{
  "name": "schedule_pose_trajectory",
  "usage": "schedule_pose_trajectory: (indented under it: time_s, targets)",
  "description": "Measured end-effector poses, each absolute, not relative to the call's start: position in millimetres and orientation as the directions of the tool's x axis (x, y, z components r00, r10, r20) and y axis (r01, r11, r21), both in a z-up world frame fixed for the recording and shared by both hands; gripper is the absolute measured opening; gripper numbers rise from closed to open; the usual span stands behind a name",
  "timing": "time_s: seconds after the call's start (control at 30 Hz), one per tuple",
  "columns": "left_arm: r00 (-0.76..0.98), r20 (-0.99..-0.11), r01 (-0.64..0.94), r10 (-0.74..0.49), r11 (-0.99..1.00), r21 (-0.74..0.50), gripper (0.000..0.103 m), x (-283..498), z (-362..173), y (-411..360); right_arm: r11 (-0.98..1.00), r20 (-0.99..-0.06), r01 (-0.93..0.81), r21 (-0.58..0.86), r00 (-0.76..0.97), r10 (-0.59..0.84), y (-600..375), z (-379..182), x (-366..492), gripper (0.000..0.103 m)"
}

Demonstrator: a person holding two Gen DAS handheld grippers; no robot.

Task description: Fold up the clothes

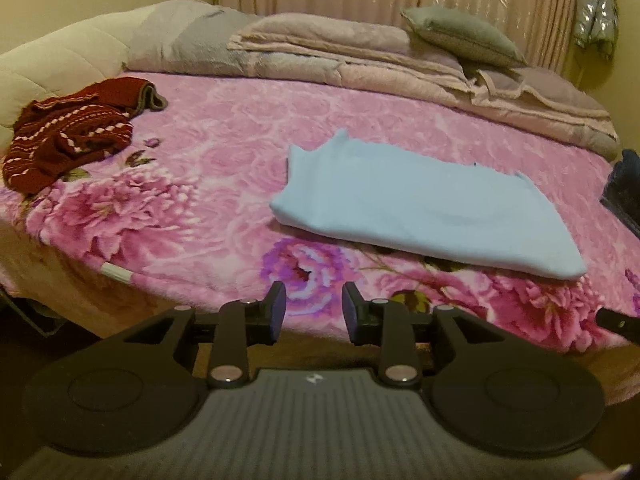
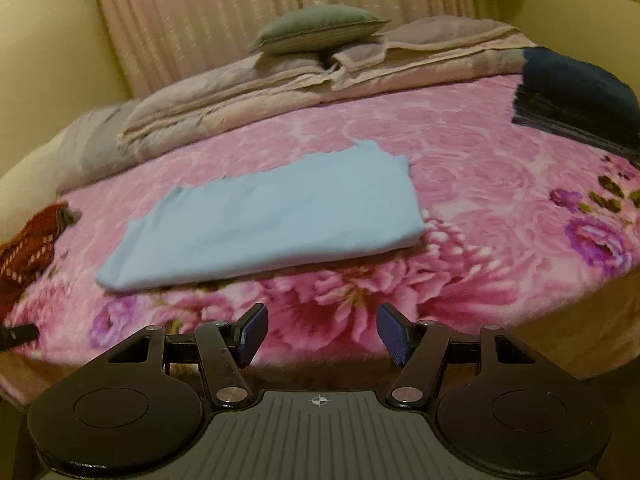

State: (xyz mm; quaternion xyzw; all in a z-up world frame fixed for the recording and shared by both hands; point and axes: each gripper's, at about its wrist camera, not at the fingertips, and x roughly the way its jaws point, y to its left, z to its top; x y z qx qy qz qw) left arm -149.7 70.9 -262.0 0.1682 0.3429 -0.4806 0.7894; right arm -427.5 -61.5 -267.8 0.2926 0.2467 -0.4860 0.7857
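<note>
I see both tongs released and holding nothing: the left gripper and the right gripper hang with their jaws apart over the near edge of the pink flowered blanket. The folded light blue garment lies flat on this blanket, ahead of the left gripper toward its right, and ahead of the right gripper toward its left (touching neither). Far to the left of the left tongs lies a crumpled red knitted sweater, and far to the right of the right tongs a dark blue cloth.
</note>
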Motion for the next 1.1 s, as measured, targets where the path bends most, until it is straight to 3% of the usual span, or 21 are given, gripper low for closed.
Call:
schedule_pose_trajectory:
  time_s: [0.6, 0.97, 1.03, 1.07, 1.1]
  targets:
    - [0.254, -0.707, 0.910, -0.660, 0.411, -0.057, 0.029, -117.1, -254.4, 37.6, 0.318, -0.690, 0.934, 0.160, 0.337, -0.641, -88.6, -257.3, -392.2, 0.064]
    - [0.088, -0.701, 0.943, -0.707, 0.285, -0.169, 0.028, -97.8, -289.6, -0.5, 0.258, -0.716, 0.952, 0.164, 0.295, -0.633, -131.4, -286.4, -393.9, 0.064]
    - [0.064, -0.702, 0.945, -0.709, 0.269, -0.186, 0.024, -95.3, -297.8, -10.3, 0.261, -0.705, 0.950, 0.174, 0.305, -0.640, -139.4, -290.8, -391.5, 0.063]
    - [0.052, -0.702, 0.948, -0.711, 0.256, -0.190, 0.020, -94.9, -301.1, -15.5, 0.263, -0.694, 0.949, 0.173, 0.307, -0.651, -142.9, -293.0, -389.0, 0.057]
    - [0.041, -0.699, 0.951, -0.714, 0.242, -0.191, 0.018, -95.2, -303.9, -21.4, 0.269, -0.687, 0.947, 0.173, 0.312, -0.656, -146.4, -295.1, -385.9, 0.037]
